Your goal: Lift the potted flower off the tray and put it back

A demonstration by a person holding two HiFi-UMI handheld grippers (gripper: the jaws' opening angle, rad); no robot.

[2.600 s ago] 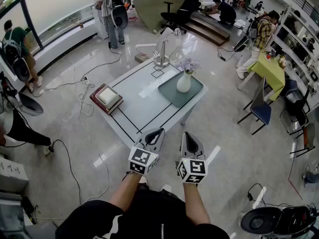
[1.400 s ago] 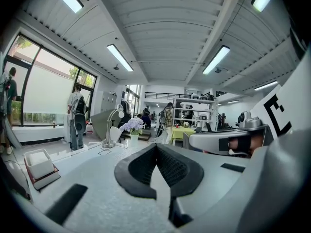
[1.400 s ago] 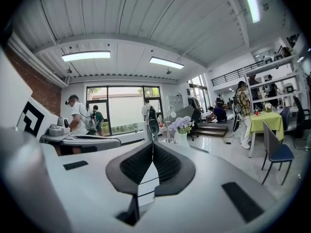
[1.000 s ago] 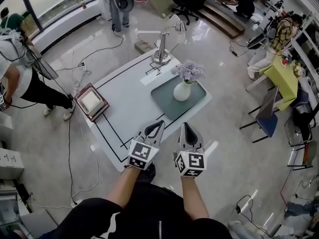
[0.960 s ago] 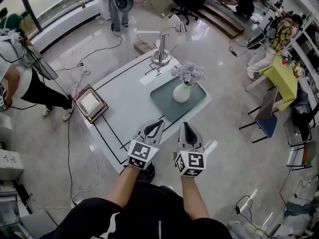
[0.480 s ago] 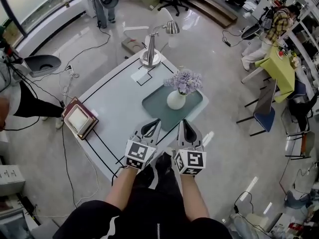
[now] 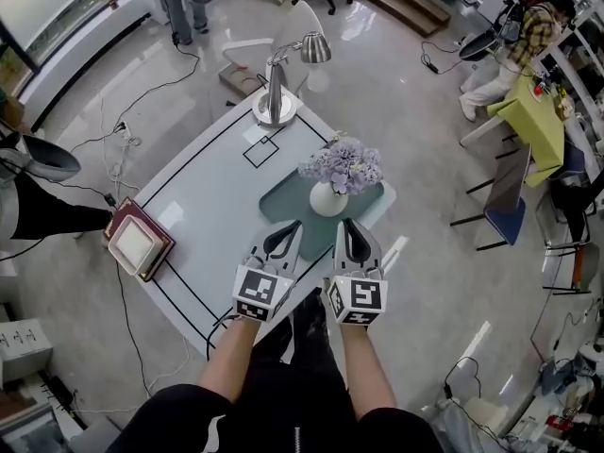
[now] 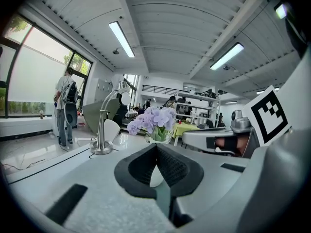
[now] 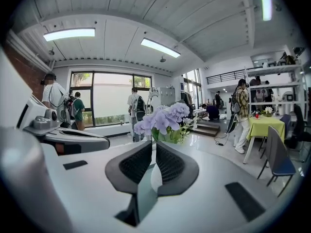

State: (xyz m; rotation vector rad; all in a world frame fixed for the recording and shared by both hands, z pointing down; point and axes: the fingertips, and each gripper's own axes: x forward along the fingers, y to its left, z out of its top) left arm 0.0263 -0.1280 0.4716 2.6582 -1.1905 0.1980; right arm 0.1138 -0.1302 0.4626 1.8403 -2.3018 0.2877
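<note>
Glossy pale flooring fills a large open workroom, with cables trailing across it and people standing or sitting around the edges. At the centre, seen from above, stands a white table (image 7: 203, 206) marked with thin black lines. A green-grey tray (image 7: 283, 204) lies on its right half, close to the right edge. A silver desk lamp (image 7: 274, 92) stands at the far corner, and a dark red book with a pale box on top (image 7: 139, 241) sits at the left corner, partly over the edge. A small yellow-green table (image 7: 538, 121) and a blue chair (image 7: 505, 192) stand well apart to the right.

The potted flower (image 7: 338, 173), a round white vase holding pale purple blooms, stands upright on the tray, toward its far right part.

Two bare forearms reach forward from the bottom of the head view, each holding a grey gripper with a marker cube. The left gripper (image 7: 291, 226) is over the tray's near edge, its jaws together with nothing between them. The right gripper (image 7: 348, 225) is just beside it, short of the vase, its jaws also closed and empty. Neither touches the vase. Both gripper views look almost level across the tabletop, with the flower directly beyond the closed tips.
</note>
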